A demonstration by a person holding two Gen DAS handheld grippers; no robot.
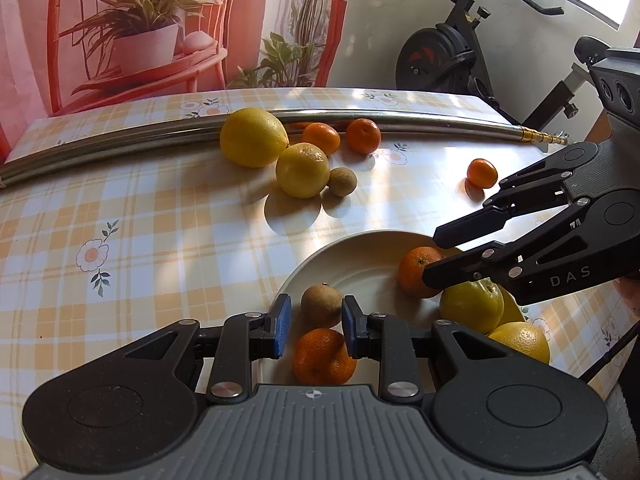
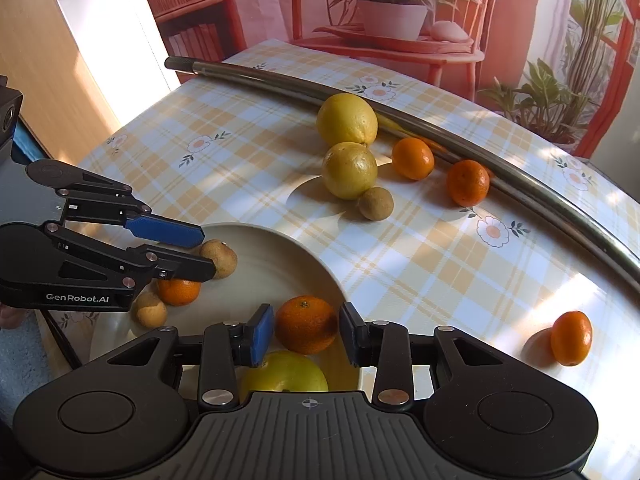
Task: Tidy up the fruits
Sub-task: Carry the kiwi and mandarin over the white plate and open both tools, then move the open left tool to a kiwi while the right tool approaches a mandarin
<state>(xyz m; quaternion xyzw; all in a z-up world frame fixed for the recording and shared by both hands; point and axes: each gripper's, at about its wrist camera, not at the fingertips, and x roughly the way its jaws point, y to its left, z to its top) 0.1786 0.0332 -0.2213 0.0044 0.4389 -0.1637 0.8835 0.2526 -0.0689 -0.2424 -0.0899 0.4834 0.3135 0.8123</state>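
Table: checked yellow-and-white oilcloth table (image 2: 400, 260) carried loose citrus well ahead of both tongs.
Plate: round cream ceramic plate (image 2: 280, 272) lay under both sets of tips, part filled.
Right tongs (image 2: 306, 308): clamped on a small orange tangerine (image 2: 306, 330) over the plate.
Left tongs (image 1: 316, 300): drawn together, empty; brown oval fruit (image 1: 322, 308) just beyond the tips.
Step, as judged: setting the tangerine down.
Next, as judged: release onto bare plate, then fetch the lone orange fruit (image 2: 571, 338) right of the right tongs.

Your cream plate (image 2: 320, 264) is holding mandarins (image 2: 306, 324), brown fruits and seemingly two yellow ones; lemons (image 2: 349, 170) and more mandarins are lying loose beyond.
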